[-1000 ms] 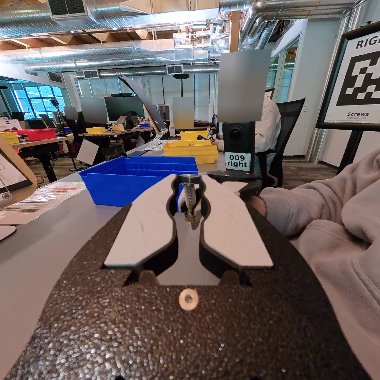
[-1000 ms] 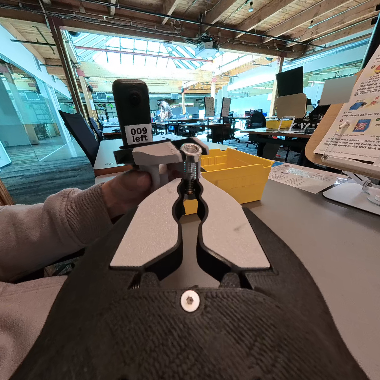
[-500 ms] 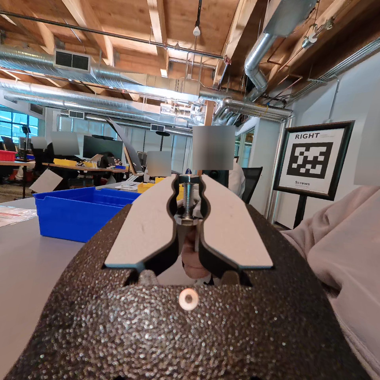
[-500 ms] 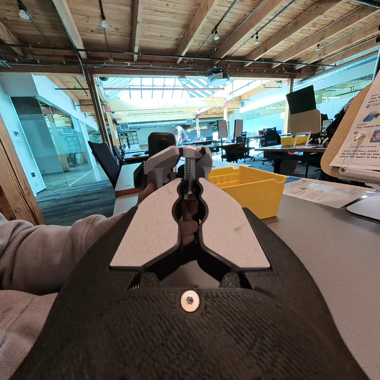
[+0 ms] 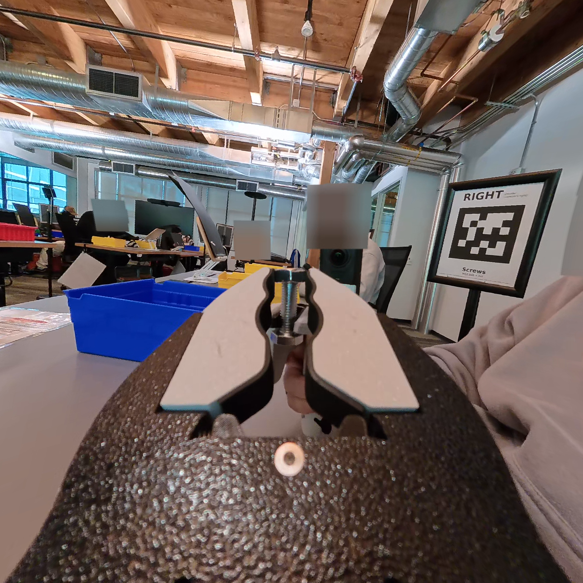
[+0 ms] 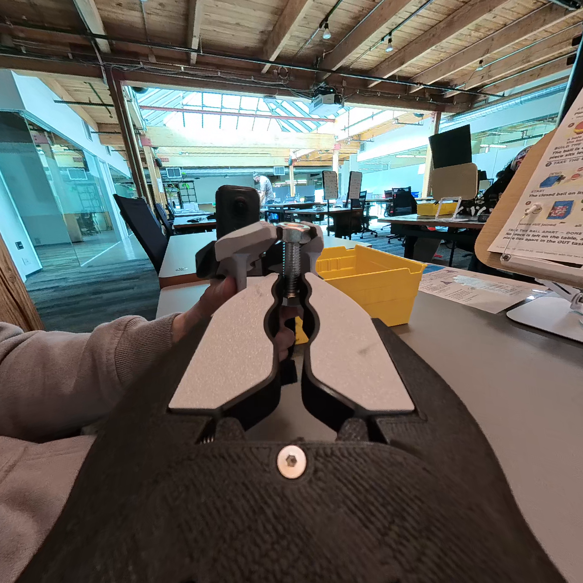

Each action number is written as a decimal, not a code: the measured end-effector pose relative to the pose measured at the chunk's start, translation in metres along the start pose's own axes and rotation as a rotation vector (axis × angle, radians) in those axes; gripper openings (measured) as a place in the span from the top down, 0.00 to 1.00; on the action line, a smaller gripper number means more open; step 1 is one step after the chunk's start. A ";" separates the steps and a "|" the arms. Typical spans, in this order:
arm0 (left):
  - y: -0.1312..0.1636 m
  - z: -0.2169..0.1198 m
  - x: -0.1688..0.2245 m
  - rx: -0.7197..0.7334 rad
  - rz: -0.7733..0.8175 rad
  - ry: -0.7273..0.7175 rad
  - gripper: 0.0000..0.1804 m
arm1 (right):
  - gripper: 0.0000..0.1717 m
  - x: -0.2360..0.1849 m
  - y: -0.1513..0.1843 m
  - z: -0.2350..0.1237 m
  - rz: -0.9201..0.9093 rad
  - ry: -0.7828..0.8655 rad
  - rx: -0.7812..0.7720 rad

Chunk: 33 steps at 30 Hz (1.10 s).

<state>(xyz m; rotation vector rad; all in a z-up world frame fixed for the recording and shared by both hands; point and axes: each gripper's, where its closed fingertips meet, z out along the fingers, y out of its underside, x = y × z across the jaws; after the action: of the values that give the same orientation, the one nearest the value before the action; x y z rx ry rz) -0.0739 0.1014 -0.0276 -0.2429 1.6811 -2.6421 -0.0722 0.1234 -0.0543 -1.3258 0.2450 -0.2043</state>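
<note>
Steel bolt (image 5: 289, 303): we see it standing upright in the air above the grey table (image 5: 47, 394), hex head on top, its threaded shank spanning the gap between the two tools.
Nut (image 5: 285, 335): it sits on the lower end of the thread.
Left gripper (image 5: 289, 279): nearly closed, both fingertips pressed against the sides of the bolt's hex head. From the right wrist view we see the same clamp on the head from the far side.
Right gripper (image 6: 291, 284): drawn in narrow, its tips closed around the bottom of the thread at the nut. We cannot tell whether the pads bear on the nut or on the thread itself.
Hand (image 6: 205, 303): it wraps the left tool's handle, just behind the bolt, with a pale knit sleeve (image 5: 520, 362) trailing back.
Blue bin (image 5: 132, 318): on the table, to the left of the left tool and beyond it.
Yellow bin (image 6: 372, 284): on the table, just behind and right of the bolt in the right wrist view.
Framed sign (image 5: 487, 233): on a stand at the right, well apart.
Printed sheet on a wooden stand (image 6: 536, 220): at the table's right edge.
</note>
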 end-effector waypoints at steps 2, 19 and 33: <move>0.000 0.000 0.000 -0.004 0.001 0.000 0.90 | 0.95 0.000 0.000 0.000 -0.008 0.002 -0.004; -0.003 0.003 0.000 0.104 -0.053 0.000 0.91 | 0.95 0.001 -0.003 0.000 -0.028 0.021 -0.001; -0.012 0.002 0.007 0.377 -0.136 0.064 0.91 | 0.95 -0.008 -0.010 0.000 0.043 -0.038 0.030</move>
<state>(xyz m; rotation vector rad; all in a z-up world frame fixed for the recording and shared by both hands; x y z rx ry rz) -0.0801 0.1040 -0.0153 -0.2774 1.1801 -3.0258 -0.0799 0.1237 -0.0445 -1.2918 0.2374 -0.1455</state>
